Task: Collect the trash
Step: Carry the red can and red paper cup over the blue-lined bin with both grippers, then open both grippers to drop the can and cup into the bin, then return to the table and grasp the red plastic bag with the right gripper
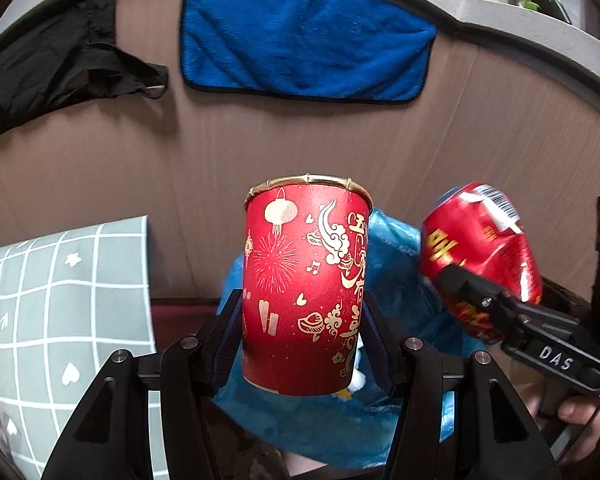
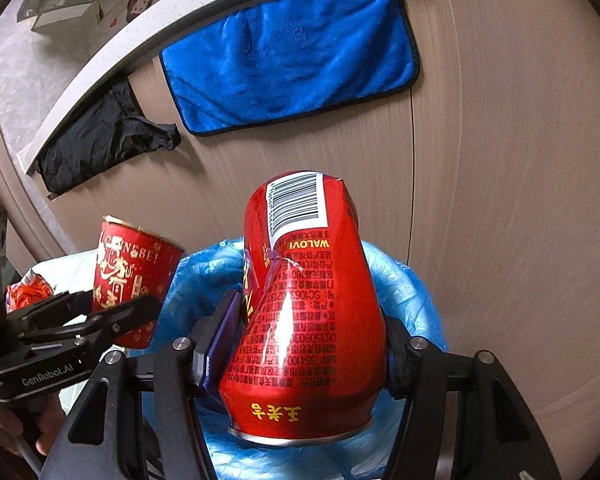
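My left gripper [image 1: 302,336] is shut on a red paper cup [image 1: 304,284] with gold patterns, held upright above a blue trash bag [image 1: 396,264]. My right gripper [image 2: 308,344] is shut on a crushed red drink can [image 2: 304,312] with a barcode, also above the blue bag [image 2: 404,292]. In the left wrist view the can [image 1: 480,248] and the right gripper [image 1: 496,304] sit to the right of the cup. In the right wrist view the cup [image 2: 134,268] and the left gripper [image 2: 100,320] sit to the left of the can.
A brown cabinet front [image 1: 260,140] fills the background, with a blue towel [image 1: 300,36] and a black cloth [image 1: 56,64] hanging from the grey counter edge [image 1: 540,36]. A grey grid-patterned mat [image 1: 60,300] lies at the left. Red crumpled wrapper [image 2: 30,292] lies at far left.
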`<state>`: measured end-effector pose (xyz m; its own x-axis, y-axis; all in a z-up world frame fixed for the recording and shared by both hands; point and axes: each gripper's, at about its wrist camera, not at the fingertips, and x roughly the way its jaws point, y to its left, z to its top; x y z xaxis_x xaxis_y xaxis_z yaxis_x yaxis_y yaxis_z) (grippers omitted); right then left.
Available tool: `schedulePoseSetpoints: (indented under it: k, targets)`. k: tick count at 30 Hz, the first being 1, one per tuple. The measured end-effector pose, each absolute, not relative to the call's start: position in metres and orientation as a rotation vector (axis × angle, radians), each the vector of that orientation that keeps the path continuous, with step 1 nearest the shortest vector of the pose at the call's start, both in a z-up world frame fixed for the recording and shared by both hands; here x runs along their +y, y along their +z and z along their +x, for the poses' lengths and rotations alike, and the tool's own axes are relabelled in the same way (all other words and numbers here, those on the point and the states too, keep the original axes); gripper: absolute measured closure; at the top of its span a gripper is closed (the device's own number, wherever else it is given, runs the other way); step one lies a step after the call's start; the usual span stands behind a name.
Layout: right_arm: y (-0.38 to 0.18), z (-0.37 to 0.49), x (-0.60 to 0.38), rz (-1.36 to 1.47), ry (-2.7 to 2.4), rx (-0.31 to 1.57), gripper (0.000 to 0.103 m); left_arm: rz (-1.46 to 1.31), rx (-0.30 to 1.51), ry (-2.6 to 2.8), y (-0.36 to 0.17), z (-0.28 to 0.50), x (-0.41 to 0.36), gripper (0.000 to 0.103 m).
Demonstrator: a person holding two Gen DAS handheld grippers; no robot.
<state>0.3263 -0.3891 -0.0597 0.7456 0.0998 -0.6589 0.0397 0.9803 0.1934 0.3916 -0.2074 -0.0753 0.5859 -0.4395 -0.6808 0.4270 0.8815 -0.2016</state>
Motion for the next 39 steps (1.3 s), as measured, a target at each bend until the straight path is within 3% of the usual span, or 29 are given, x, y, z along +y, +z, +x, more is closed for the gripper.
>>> schedulePoseSetpoints:
  k: [4,17,30,39]
  targets:
    - [-0.06,0.322,-0.393,0.2,0.01,0.708,0.033,-0.074,0.805,-0.521,-0.073,0.398,-0.2,0.04]
    - [-0.033,0.295,-0.362,0.142,0.022,0.676,0.033,-0.046,0.729,-0.418,-0.048,0.365,-0.14,0.038]
    - [-0.005,0.276,-0.227,0.054,0.228,0.649,0.033,-0.039,0.672,-0.077,-0.029,0.275,0.05,0.038]
    - [-0.018,0.28,-0.085,-0.033,0.475,0.717,0.033,-0.201,0.712,0.061,-0.053,0.225,0.187,0.04]
